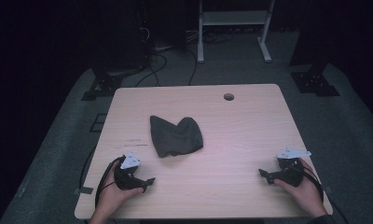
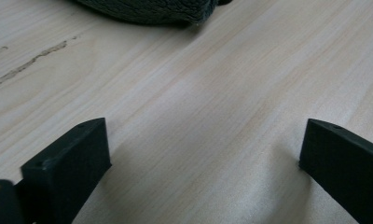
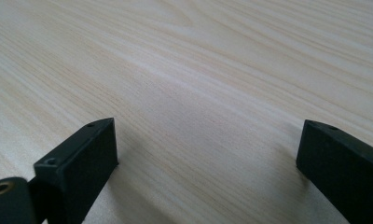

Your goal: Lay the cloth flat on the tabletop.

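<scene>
Pale wood table [image 1: 240, 135] in a dark room, round cable hole [image 1: 228, 96] near its far edge. A dark crumpled cloth [image 1: 175, 135] lies left of centre. Left gripper [image 1: 147, 181] sits near the front-left corner, jaws spread wide over bare wood, cloth just ahead. Right gripper [image 1: 264, 173], front-right, jaws wide too, well apart from the cloth.

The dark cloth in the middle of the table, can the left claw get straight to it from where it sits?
Probably yes. The left claw is open near the table's front edge, and only bare wood lies between it and the dark cloth, whose edge shows just ahead in the left gripper view.
</scene>
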`<action>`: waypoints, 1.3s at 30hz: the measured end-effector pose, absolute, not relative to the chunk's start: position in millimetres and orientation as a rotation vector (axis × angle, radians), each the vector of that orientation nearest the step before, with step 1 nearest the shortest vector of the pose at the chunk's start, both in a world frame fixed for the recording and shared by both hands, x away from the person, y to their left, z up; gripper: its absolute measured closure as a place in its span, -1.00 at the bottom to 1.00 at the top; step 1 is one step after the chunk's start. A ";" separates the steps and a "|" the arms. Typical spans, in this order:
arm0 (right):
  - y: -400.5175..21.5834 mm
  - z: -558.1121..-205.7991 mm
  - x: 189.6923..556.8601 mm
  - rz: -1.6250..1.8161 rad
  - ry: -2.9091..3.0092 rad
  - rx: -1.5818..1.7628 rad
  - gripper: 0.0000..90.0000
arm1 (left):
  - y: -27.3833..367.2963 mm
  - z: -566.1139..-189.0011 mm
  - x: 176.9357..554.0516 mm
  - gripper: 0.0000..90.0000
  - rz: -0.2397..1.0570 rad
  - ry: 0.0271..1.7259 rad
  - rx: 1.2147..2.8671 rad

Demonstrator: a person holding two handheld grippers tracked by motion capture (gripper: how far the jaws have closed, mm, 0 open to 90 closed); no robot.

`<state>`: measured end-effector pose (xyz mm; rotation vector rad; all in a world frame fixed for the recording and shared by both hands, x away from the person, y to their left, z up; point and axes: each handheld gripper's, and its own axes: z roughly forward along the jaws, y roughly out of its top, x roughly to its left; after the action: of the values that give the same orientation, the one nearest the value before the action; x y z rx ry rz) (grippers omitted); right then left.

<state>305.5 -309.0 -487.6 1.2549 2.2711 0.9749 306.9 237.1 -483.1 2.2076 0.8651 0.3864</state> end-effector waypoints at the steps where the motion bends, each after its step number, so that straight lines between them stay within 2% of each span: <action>1: -309.0 -487.6 305.5 0.975 2.271 1.255 -0.91 | 237.5 -483.0 306.4 -0.94 0.390 0.870 2.200; 4: -309.1 -487.6 305.3 0.975 2.273 1.252 -0.91 | 238.8 -481.8 305.9 -0.86 0.391 0.862 2.199; 6: -309.1 -487.6 304.8 0.976 2.274 1.252 -0.91 | 239.4 -479.8 305.4 -0.65 0.383 0.860 2.195; 13: -309.8 -487.5 303.1 0.976 2.278 1.249 -0.91 | 239.4 -472.8 306.3 -0.54 0.397 0.847 2.169; 24: -309.8 -487.6 303.2 0.975 2.278 1.249 -0.91 | 238.7 -457.4 314.1 -0.47 0.401 0.839 2.115; 39: -309.9 -487.6 303.6 0.974 2.278 1.244 -0.91 | 209.5 -440.2 342.3 -0.57 0.437 0.769 2.114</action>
<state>303.6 -309.9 -487.6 1.2443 2.2778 0.9736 342.3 209.5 -440.2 2.1136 0.7686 0.4367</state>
